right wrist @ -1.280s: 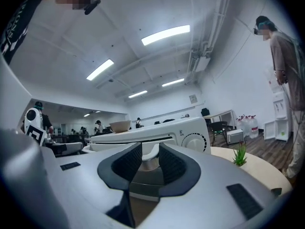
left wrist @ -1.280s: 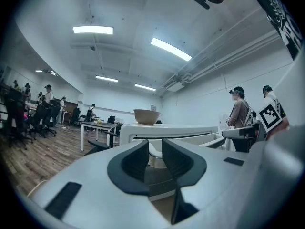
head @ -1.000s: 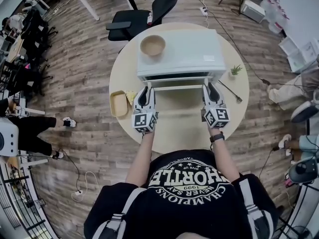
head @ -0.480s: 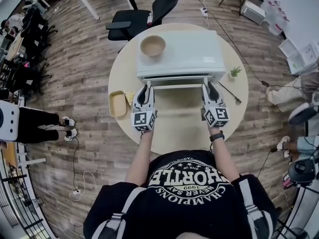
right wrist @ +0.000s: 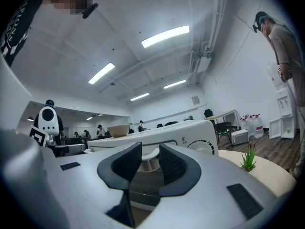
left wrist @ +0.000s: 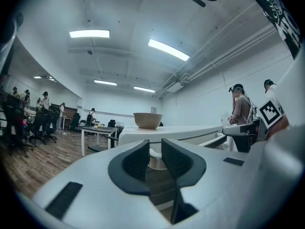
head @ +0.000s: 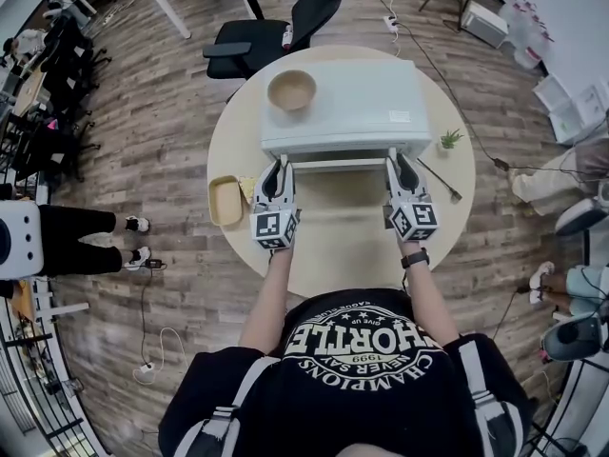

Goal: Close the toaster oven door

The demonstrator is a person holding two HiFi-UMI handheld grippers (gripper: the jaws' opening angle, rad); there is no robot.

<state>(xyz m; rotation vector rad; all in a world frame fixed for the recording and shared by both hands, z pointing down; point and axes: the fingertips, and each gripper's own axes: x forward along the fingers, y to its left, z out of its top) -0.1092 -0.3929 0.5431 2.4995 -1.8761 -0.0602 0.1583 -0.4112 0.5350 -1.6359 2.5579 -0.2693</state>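
Note:
The white toaster oven (head: 347, 103) stands at the back of the round table (head: 333, 246), its door nearly up against the front. The door's pale handle bar (head: 338, 165) runs between my two grippers. My left gripper (head: 277, 163) is at the bar's left end and my right gripper (head: 397, 160) at its right end. In the left gripper view, the left gripper (left wrist: 155, 144) has its jaws apart, and the handle's silver end post (left wrist: 155, 160) shows in the gap. The right gripper (right wrist: 150, 149) looks the same, with the silver post (right wrist: 148, 164) between its jaws. Whether the pads touch the posts I cannot tell.
A tan bowl (head: 291, 89) sits on the oven's top left. A yellow tray (head: 226, 198) lies on the table left of my left gripper. A small green plant (head: 449, 136) and a thin stick (head: 438, 174) are at the right. Office chairs (head: 247, 41) stand behind the table.
The handle bar has come slightly closer to the oven front and the dark gap above it has narrowed. Both grippers edged forward with it. A person at the left edge has shifted.

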